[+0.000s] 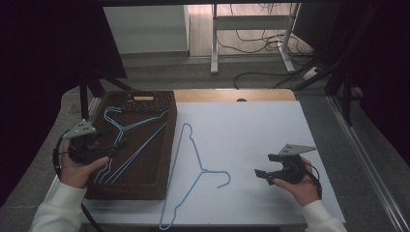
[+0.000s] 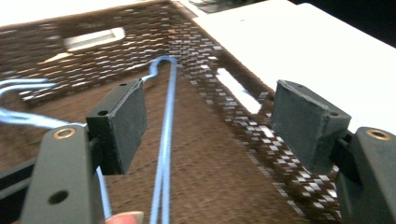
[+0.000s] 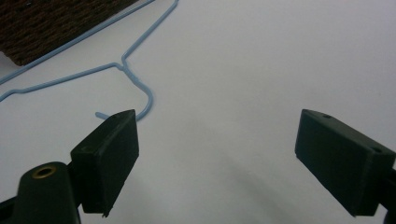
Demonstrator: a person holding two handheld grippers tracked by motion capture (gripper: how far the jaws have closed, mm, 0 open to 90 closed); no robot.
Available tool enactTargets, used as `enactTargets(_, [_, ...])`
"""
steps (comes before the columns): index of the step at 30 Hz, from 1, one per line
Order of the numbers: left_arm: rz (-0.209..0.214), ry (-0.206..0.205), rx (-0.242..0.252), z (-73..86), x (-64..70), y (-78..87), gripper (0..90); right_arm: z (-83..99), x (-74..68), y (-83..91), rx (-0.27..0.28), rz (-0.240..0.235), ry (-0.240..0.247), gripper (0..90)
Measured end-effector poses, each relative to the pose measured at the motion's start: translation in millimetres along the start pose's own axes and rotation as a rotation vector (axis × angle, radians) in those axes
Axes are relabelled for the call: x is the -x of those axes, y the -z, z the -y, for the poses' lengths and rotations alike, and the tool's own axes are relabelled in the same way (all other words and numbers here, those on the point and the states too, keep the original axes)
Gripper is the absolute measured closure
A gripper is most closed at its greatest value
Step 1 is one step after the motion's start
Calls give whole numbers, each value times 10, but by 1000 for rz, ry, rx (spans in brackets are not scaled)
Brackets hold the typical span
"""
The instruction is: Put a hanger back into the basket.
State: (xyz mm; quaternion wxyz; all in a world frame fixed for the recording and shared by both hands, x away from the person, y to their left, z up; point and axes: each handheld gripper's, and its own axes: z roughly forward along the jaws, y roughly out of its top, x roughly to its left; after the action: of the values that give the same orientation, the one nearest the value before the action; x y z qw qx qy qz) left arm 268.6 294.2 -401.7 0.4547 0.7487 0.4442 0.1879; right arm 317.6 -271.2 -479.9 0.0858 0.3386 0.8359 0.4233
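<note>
1. Left gripper [image 1: 104,145] hangs over the tray [image 1: 159,166], jaws spread, nothing pinched. Its own view has blue wire [image 2: 164,154] running up between the pads, touching neither.
2. Right gripper [image 1: 263,166] sits at about 4 o'clock on the sheet [image 1: 251,125], jaws spread wide and empty, pointing toward 9 o'clock at the loose hanger.
3. Loose hanger [image 1: 191,159] lies flat on the sheet just beside the tray's right wall; its long bar runs from 12 down to 6, and its hook [image 1: 223,178] curls toward the right gripper. In the right gripper view the hook [image 3: 145,100] is just beyond the left pad.
4. More hangers [image 1: 130,140] lie in the tray, overlapping; count unclear, at least two.
5. Handling, my guess: thin coated wire, very light, springy, smooth, so it may slip or pivot in flat pads. Not fragile.
6. Best hold: the neck [image 1: 202,170] below the hook, where the wires join; it is stiffest there and swings least.
7. Risk: it lies flush on the sheet, so the pads must straddle the wire closely; tray hangers may snag each other.
</note>
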Motion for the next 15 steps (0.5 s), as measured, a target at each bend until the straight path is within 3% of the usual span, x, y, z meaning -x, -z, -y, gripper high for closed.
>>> enactTargets(8, [100, -47, -42, -64, 372, -177, 235, -2, -35, -7, -5, -8, 10, 136])
enactTargets(15, [155, -91, -61, -64, 652, -299, 226, -7, -66, -14, -7, -11, 21, 136])
